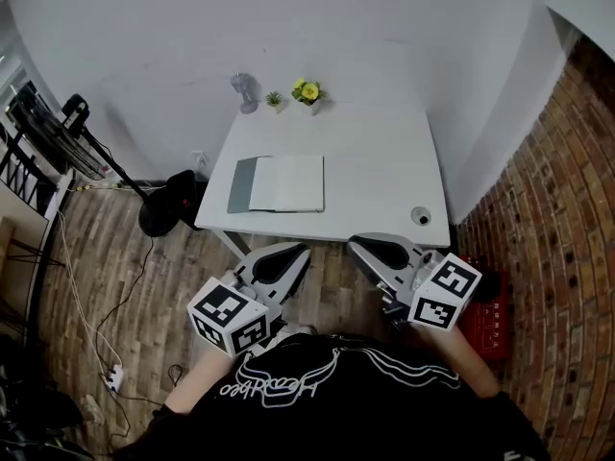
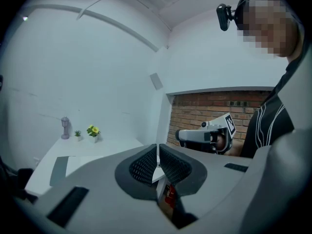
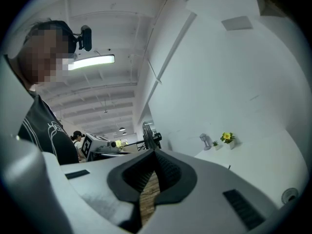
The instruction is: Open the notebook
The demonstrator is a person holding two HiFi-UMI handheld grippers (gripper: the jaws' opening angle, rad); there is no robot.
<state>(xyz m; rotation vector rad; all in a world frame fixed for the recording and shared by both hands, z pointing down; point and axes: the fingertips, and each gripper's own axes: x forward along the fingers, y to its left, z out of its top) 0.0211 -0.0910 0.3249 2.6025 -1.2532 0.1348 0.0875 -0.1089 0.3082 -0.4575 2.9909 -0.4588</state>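
The notebook (image 1: 279, 183) lies flat at the left front of the white table (image 1: 384, 161), showing a grey strip on its left and a wide white face; in the left gripper view the notebook (image 2: 61, 168) is low on the left. Both grippers hover short of the table's near edge, over the wooden floor and close to my body. My left gripper (image 1: 285, 260) is shut and holds nothing; the same left gripper (image 2: 157, 149) has its pads meeting. My right gripper (image 1: 369, 249) is shut too and likewise holds nothing, and the right gripper (image 3: 155, 153) points off to the left.
A yellow flower pot (image 1: 307, 91), a tiny green plant (image 1: 275, 99) and a grey figure (image 1: 245, 92) stand at the table's far edge. A round cable hole (image 1: 421, 217) is near the right front corner. A black fan base (image 1: 168, 209), cables, a red crate (image 1: 485, 315) and a brick wall (image 1: 567, 209) surround the table.
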